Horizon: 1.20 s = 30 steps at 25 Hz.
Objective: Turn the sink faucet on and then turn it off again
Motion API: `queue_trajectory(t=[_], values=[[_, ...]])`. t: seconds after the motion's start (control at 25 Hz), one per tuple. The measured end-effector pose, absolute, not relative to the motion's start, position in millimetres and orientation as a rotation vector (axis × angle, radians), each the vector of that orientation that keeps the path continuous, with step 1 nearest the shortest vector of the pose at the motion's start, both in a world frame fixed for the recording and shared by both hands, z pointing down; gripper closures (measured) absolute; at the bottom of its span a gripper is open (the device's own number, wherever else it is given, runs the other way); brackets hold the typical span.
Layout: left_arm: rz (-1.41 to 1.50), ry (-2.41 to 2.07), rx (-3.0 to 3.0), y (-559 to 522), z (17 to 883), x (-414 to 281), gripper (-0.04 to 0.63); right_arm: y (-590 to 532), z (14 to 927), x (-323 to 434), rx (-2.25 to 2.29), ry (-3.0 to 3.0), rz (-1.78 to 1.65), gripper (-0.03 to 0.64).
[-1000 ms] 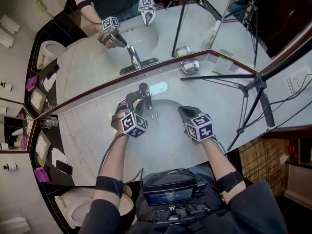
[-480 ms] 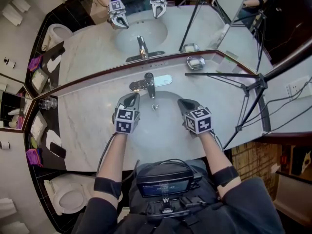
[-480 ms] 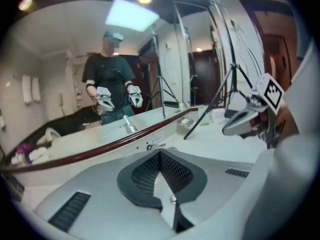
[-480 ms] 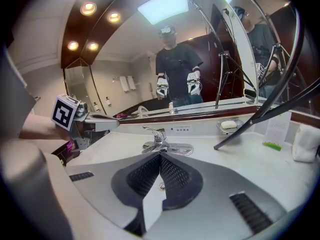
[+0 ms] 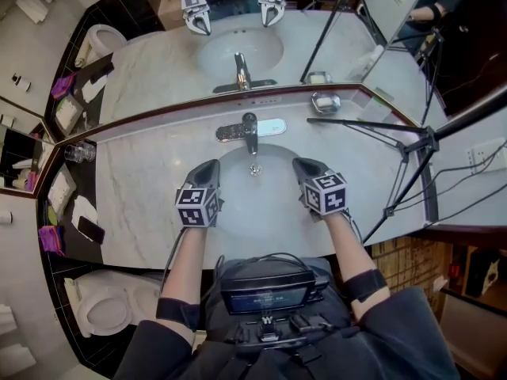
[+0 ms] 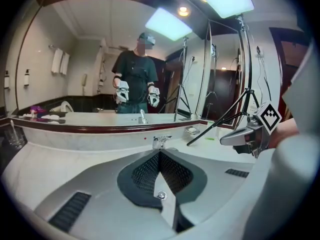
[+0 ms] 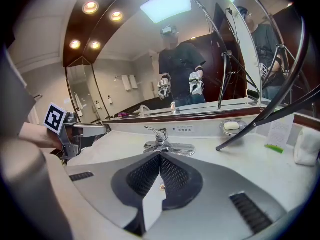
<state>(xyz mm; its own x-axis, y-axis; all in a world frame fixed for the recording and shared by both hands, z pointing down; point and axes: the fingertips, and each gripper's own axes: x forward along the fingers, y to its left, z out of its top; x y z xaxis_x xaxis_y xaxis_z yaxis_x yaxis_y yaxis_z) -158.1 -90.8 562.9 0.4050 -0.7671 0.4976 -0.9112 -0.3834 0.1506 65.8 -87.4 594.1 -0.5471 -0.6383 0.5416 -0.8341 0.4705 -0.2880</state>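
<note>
Both hands draw back from the faucet (image 5: 250, 129), which stands at the rear of the sink (image 5: 238, 228), set in a marble bench (image 5: 142, 188) below a wide mirror (image 5: 158, 62).

The left tongs (image 5: 207, 167), right up at the faucet a second ago, have pulled away and now sit over the sink's near left side, well apart from the fixture. Their jaws are pressed together with nothing between them, as the left gripper view shows, with the faucet beyond the tips. The right tongs (image 5: 305, 165) have kept their place over the near right side, likewise closed tight and empty.

From the right gripper view the faucet (image 7: 159, 139) stands untouched ahead of the closed tips, its lever lying low over the base. No stream of water can be made out under the spout in any view.

With the left tongs off the lever and level with the right, the handling looks finished; most likely the faucet has been turned off, though the pictures do not settle it.
</note>
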Motion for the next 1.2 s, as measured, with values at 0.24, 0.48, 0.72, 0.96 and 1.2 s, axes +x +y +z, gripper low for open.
queue_trajectory(t=[0.24, 0.48, 0.72, 0.96, 1.2], values=[[0.462, -1.489, 2.235, -90.1, 564.9, -169.9, 0.592, -90.5, 594.0, 62.6, 1.228, -2.372, 0.752, 0.6], [0.505, -1.497, 2.286, -98.1, 561.4, -166.0, 0.591, -90.2, 593.0, 61.0, 1.227, -2.368, 0.754, 0.6], [0.632, -1.42, 2.402, -113.6, 567.1, -145.4, 0.522, -91.8, 594.6, 62.8, 1.239, -2.362, 0.759, 0.6], [0.861, -1.264, 2.555, -136.5, 571.9, -109.8, 0.403, -90.0, 599.5, 65.1, 1.249, -2.355, 0.773, 0.6], [1.301, -1.087, 2.753, -161.8, 594.7, -79.0, 0.351, -89.7, 605.1, 72.2, 1.267, -2.338, 0.792, 0.6]])
